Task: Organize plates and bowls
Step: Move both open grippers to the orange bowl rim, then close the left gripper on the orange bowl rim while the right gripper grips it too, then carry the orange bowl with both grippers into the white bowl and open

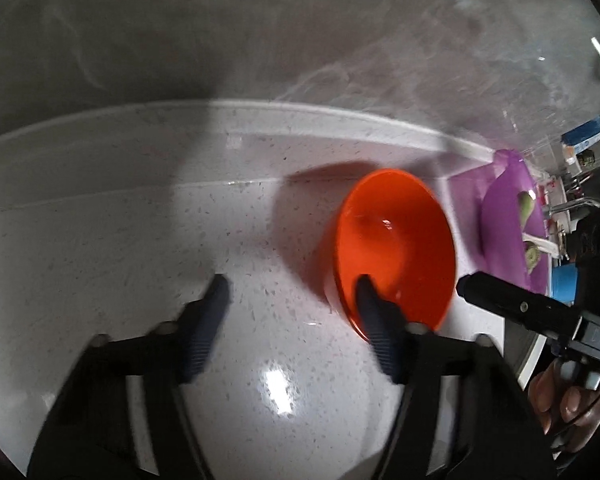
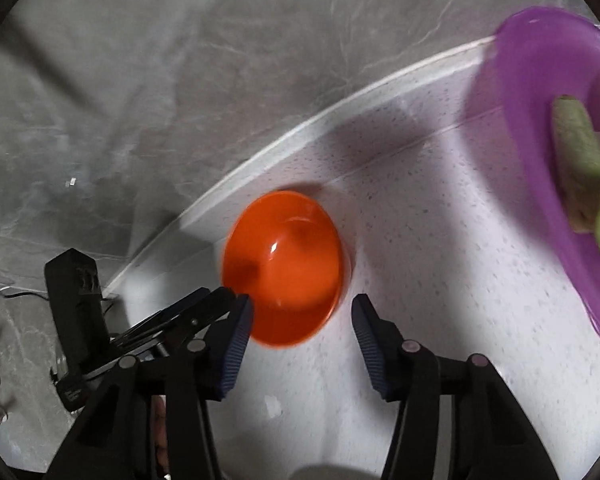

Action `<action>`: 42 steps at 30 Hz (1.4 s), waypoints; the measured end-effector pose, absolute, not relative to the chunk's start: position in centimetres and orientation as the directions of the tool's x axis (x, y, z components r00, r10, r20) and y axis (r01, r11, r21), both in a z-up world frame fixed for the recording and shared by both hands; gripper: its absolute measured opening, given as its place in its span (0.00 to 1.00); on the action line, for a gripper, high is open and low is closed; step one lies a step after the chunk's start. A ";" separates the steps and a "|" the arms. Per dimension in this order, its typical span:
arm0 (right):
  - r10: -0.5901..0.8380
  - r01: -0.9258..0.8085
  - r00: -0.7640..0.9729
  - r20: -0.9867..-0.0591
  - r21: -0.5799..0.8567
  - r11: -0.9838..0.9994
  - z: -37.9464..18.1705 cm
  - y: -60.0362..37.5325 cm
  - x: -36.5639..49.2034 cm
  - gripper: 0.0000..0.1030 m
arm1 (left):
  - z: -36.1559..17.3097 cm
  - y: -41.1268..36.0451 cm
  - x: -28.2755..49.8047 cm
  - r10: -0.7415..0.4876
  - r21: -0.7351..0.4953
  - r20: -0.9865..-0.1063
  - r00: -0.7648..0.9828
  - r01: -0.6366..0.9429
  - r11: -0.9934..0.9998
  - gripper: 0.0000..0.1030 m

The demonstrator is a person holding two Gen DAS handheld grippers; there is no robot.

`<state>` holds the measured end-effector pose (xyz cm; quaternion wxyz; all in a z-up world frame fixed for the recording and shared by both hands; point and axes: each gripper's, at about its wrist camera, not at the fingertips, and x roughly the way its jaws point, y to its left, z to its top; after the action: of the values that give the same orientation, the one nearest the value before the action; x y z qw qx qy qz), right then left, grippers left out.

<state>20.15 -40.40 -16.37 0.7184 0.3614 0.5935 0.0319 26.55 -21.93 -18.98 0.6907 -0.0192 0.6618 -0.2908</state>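
An orange bowl [image 1: 396,248] stands upright on the white speckled countertop [image 1: 180,240]. My left gripper [image 1: 292,288] is open; its right finger [image 1: 370,300] reaches over the bowl's near rim, the left finger is over bare counter. In the right wrist view the same orange bowl [image 2: 284,264] sits just ahead of my open right gripper [image 2: 302,308], whose fingers are apart and empty, close to the bowl's near rim. A purple bowl [image 2: 548,128] with green pieces inside sits at the right.
A grey marble wall [image 1: 260,32] rises behind the counter's raised back edge [image 2: 300,132]. The purple bowl [image 1: 508,224] and cluttered items lie at far right in the left wrist view. The other gripper's body [image 1: 520,308] is close on the right.
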 end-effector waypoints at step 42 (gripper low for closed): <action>0.499 0.296 0.327 -0.803 0.588 0.753 -10.1 -40.0 7.5 0.15 | -9.5 -24.0 11.3 -0.481 -0.444 -0.874 -0.070 0.518 0.731 0.11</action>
<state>7.50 -40.04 -10.12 0.7379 0.3449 0.5760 0.0687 11.30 -24.01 -9.49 0.6817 0.0146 0.6331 -0.3665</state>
